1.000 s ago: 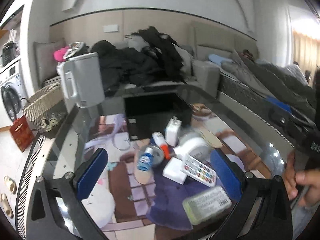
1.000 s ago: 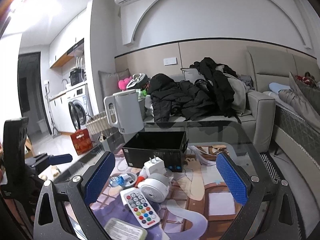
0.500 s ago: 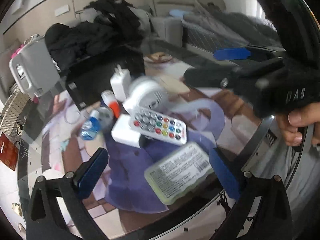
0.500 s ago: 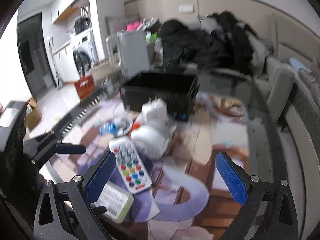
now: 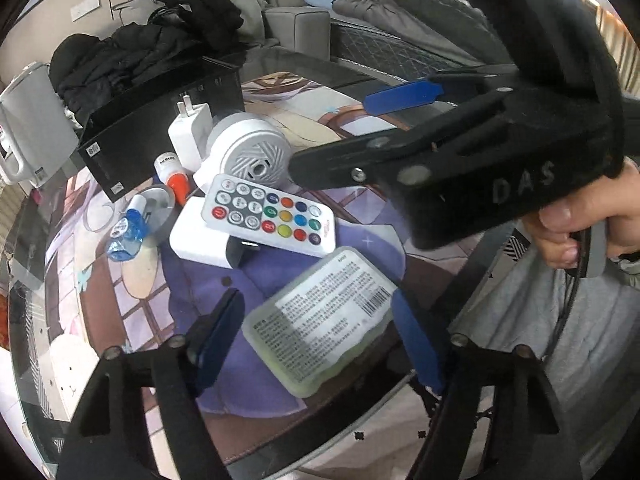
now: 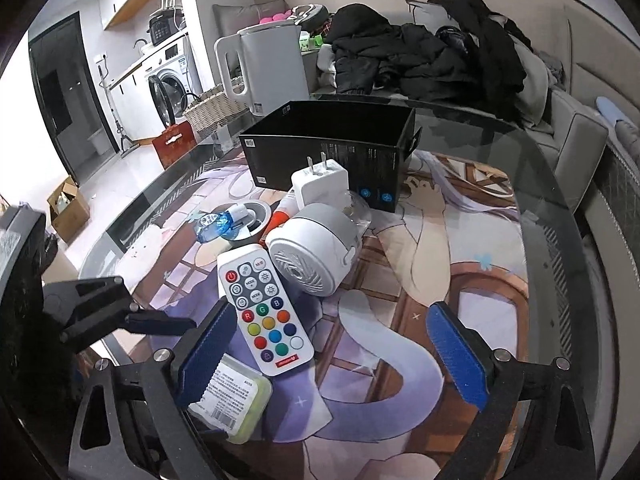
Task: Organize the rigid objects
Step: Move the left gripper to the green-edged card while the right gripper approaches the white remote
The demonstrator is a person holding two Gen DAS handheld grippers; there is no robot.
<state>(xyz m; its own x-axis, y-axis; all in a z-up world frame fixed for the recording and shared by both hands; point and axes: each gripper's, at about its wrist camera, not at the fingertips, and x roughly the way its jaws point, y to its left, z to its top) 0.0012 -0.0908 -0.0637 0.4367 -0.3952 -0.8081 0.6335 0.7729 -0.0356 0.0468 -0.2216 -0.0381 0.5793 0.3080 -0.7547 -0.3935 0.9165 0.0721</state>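
Left gripper [image 5: 318, 336] agape, straddling green case [image 5: 320, 322] to grab; right gripper [image 6: 334, 354] agape over remote [image 6: 264, 312]; box [image 6: 328, 144] at 12 o'clock.

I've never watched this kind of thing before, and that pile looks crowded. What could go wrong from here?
1. The remote lies tilted on a white block; a nudge might slide it off.
2. The pale green case lies near the glass table's edge; the left gripper, open around it, might push it over.
3. The right gripper is close and might collide.
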